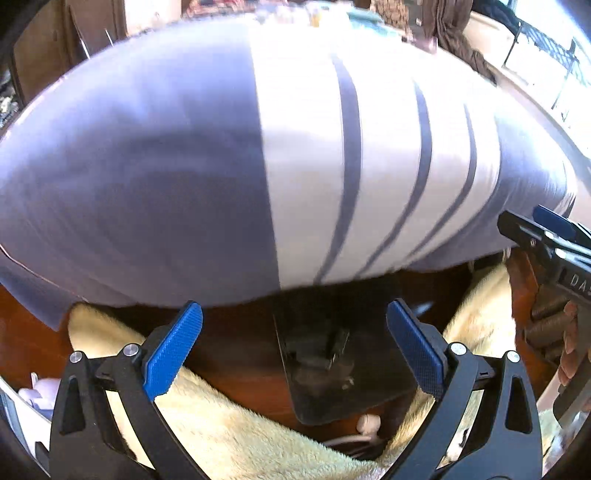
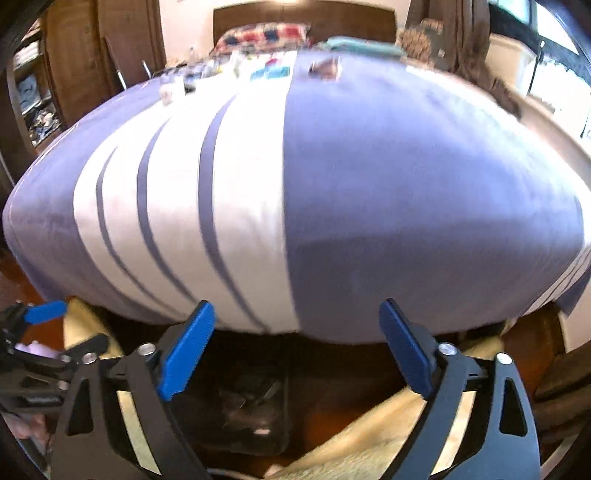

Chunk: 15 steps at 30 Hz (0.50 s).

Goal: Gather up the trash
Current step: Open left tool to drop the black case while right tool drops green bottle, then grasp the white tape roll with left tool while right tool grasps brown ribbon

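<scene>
Small items of trash lie scattered at the far end of a bed with a purple and white striped cover, blurred in the right wrist view. A small wrapper lies near them. My left gripper is open and empty, over the floor at the bed's near edge. My right gripper is open and empty, also at the bed's near edge. The right gripper also shows at the right of the left wrist view, and the left gripper shows at the left of the right wrist view.
A cream fluffy rug and a dark bag or case lie on the wooden floor below the grippers. Pillows and a headboard stand at the far end. A wooden wardrobe is at the left, a window at the right.
</scene>
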Each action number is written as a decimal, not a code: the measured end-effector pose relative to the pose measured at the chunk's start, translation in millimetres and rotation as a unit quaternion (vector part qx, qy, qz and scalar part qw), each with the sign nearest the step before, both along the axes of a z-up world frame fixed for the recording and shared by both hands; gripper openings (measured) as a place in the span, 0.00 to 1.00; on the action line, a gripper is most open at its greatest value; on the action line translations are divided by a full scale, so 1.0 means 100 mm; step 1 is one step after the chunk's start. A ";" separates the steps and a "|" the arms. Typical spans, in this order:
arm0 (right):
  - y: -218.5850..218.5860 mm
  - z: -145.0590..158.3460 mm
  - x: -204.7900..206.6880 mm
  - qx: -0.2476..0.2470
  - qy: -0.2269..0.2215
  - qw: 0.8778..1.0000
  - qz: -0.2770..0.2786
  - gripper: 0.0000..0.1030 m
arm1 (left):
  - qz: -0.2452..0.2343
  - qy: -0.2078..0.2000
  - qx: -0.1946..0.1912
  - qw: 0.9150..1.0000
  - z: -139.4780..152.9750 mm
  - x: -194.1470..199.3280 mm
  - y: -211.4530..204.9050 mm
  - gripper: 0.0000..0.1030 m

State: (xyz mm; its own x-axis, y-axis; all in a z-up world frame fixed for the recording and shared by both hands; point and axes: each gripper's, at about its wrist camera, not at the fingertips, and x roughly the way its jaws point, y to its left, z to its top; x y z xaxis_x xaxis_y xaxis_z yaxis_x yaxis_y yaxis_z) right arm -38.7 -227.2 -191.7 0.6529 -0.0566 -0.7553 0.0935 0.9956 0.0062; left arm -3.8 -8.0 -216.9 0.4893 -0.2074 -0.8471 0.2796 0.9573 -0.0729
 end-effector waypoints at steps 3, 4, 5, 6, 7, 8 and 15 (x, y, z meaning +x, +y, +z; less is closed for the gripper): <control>-0.03 0.12 0.06 -0.005 -0.018 1.000 -0.002 0.96 | 0.003 -0.026 -0.004 1.000 0.21 0.05 0.02 0.92; -0.05 0.16 0.09 -0.005 -0.022 1.000 -0.002 0.96 | 0.003 -0.036 -0.004 0.999 0.29 0.07 0.02 0.92; -0.06 0.20 0.13 -0.006 -0.027 1.000 -0.003 0.96 | 0.004 -0.044 -0.004 0.999 0.35 0.10 0.02 0.92; -0.06 0.24 0.16 -0.008 -0.030 1.000 -0.003 0.96 | 0.005 -0.049 -0.004 0.999 0.37 0.13 0.02 0.92; -0.08 0.27 0.18 -0.010 -0.034 0.999 -0.003 0.96 | 0.006 -0.053 -0.003 0.999 0.41 0.16 0.02 0.92; -0.09 0.31 0.22 -0.014 -0.039 0.999 -0.003 0.96 | 0.008 -0.057 -0.003 0.998 0.45 0.20 0.02 0.92; -0.16 0.56 0.50 -0.020 -0.066 0.998 -0.010 0.96 | 0.021 -0.083 -0.005 0.996 0.65 0.48 0.09 0.92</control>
State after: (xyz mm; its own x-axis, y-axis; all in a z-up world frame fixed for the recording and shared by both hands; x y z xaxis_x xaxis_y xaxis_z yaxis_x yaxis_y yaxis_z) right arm 11.7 -243.4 -135.2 0.7448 -0.0993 -0.6598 0.1150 0.9932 -0.0196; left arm 44.4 1.0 -151.5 0.6304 -0.1917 -0.7522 0.2485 0.9679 -0.0384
